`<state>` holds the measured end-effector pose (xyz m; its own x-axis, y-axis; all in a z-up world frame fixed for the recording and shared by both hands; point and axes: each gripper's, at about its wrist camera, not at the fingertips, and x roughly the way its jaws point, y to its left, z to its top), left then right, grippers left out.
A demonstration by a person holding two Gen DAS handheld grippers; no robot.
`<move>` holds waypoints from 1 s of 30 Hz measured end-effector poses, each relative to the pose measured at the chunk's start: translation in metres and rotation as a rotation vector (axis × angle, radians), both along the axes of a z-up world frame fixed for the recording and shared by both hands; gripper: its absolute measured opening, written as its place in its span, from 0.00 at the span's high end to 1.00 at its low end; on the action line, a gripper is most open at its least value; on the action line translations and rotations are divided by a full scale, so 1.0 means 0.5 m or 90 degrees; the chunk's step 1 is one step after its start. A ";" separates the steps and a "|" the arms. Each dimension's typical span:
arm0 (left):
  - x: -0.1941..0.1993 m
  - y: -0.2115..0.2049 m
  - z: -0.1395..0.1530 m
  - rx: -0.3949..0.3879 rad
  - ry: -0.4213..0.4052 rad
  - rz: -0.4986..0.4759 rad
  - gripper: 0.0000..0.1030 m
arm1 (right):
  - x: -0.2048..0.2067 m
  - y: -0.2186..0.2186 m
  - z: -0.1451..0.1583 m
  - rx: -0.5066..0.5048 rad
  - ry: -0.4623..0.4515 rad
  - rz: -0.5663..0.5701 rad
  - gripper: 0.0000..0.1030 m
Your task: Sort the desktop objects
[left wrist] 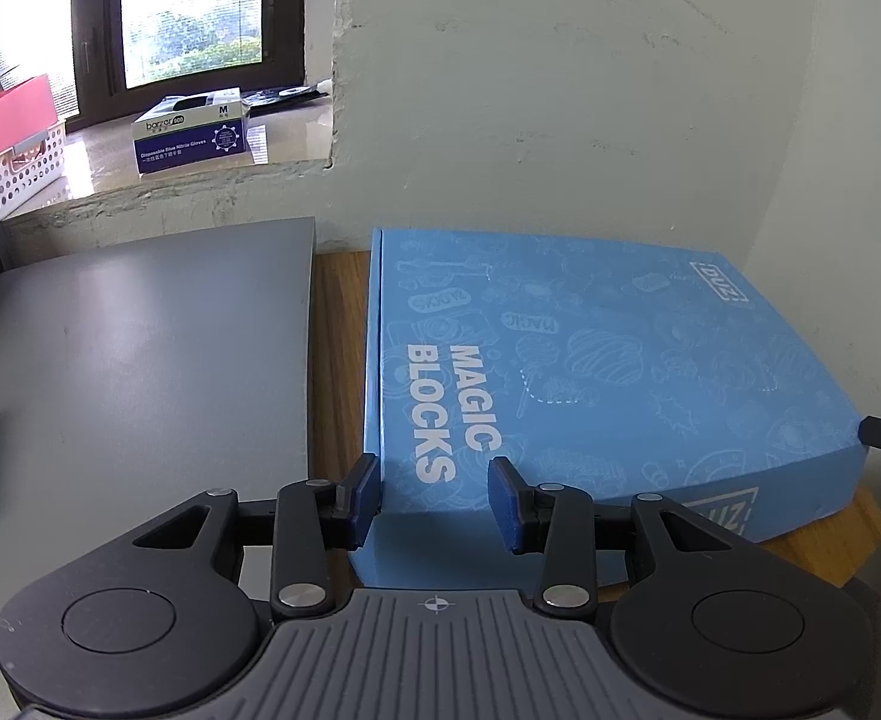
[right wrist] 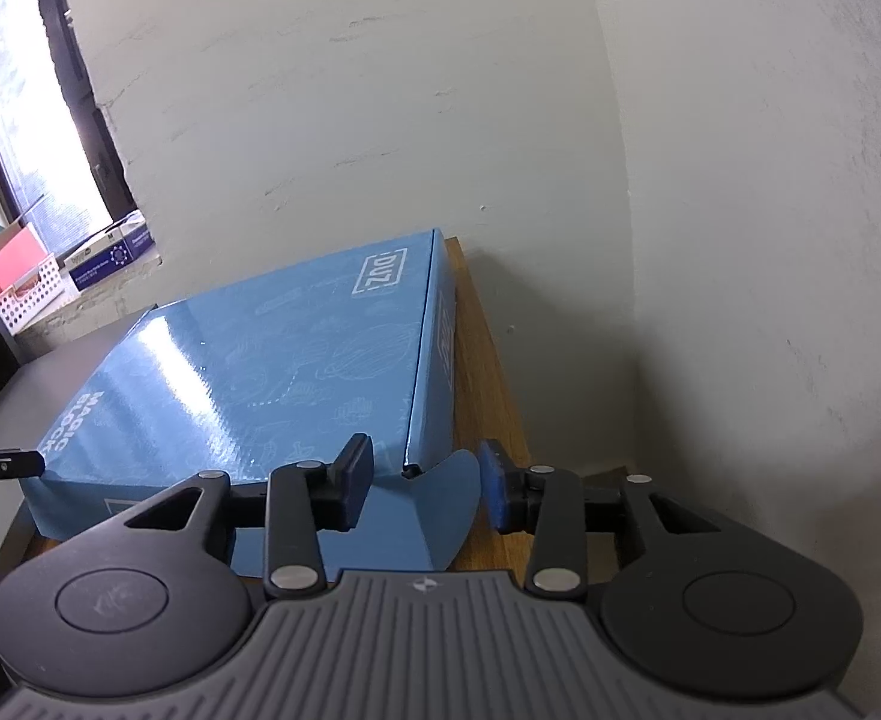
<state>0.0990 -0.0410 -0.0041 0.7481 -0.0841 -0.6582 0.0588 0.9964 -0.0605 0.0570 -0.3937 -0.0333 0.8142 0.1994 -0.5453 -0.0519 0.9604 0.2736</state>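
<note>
1. Blue box. Flat cardboard, printed "MAGIC BLOCKS", lid down. It lies on the wooden desk near the wall corner, just beside a grey slab on its left. A strip of bare wood shows between the two.

2. Left tongs. Spread, holding nothing. They sit at the box's near left corner: the left finger is level with the box's left side, the right finger over the lid's front edge. Whether either touches the cardboard cannot be told.

3. Right tongs. Spread, holding nothing. They sit at the box's near right corner. A side flap has sprung out from the box and stands between the fingers, apart from both as far as can be seen.

4. Step in hand, by judgement: taking the box at its two near corners to shift or square it.

5. Handling notes:
   - Tuck the flap in, or grip past it on the box wall; the flap alone would likely bend or tear.
   - Close both tongs evenly, then move them together so the box does not twist.
   - Keep it low and level; the lid seems unfastened.

6. Windowsill items: glove carton, white basket. Well apart, not involved.
</note>
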 end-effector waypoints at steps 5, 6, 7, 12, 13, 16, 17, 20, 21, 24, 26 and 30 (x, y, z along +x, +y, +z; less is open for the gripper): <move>-0.009 0.007 0.004 -0.019 -0.006 0.004 0.59 | -0.008 0.014 0.018 -0.025 -0.009 -0.004 0.58; -0.012 0.009 0.006 -0.025 -0.009 0.005 0.59 | -0.011 0.016 0.023 -0.026 -0.012 -0.004 0.58; -0.015 0.011 0.009 -0.029 -0.014 0.006 0.59 | -0.015 0.017 0.029 -0.028 -0.014 -0.005 0.58; -0.042 0.012 0.036 -0.043 -0.038 0.003 0.59 | -0.044 0.030 0.060 -0.042 -0.025 -0.004 0.58; -0.049 0.012 0.041 -0.045 -0.043 0.002 0.59 | -0.052 0.033 0.066 -0.045 -0.027 -0.004 0.58; -0.075 0.010 0.047 -0.051 -0.047 0.003 0.58 | -0.078 0.044 0.081 -0.050 -0.031 -0.001 0.58; -0.085 0.010 0.048 -0.053 -0.048 0.004 0.58 | -0.087 0.048 0.084 -0.051 -0.031 -0.001 0.58; -0.112 0.009 0.051 -0.058 -0.049 0.007 0.57 | -0.118 0.055 0.087 -0.050 -0.030 0.001 0.58; -0.121 0.008 0.052 -0.059 -0.050 0.008 0.56 | -0.128 0.058 0.088 -0.048 -0.029 0.002 0.58; -0.157 0.004 0.050 -0.062 -0.050 0.015 0.52 | -0.162 0.067 0.088 -0.049 -0.025 0.009 0.58; -0.182 0.003 0.048 -0.061 -0.052 0.023 0.48 | -0.186 0.077 0.089 -0.053 -0.024 0.017 0.56; -0.234 0.000 0.043 -0.056 -0.056 0.042 0.39 | -0.233 0.096 0.092 -0.064 -0.024 0.035 0.49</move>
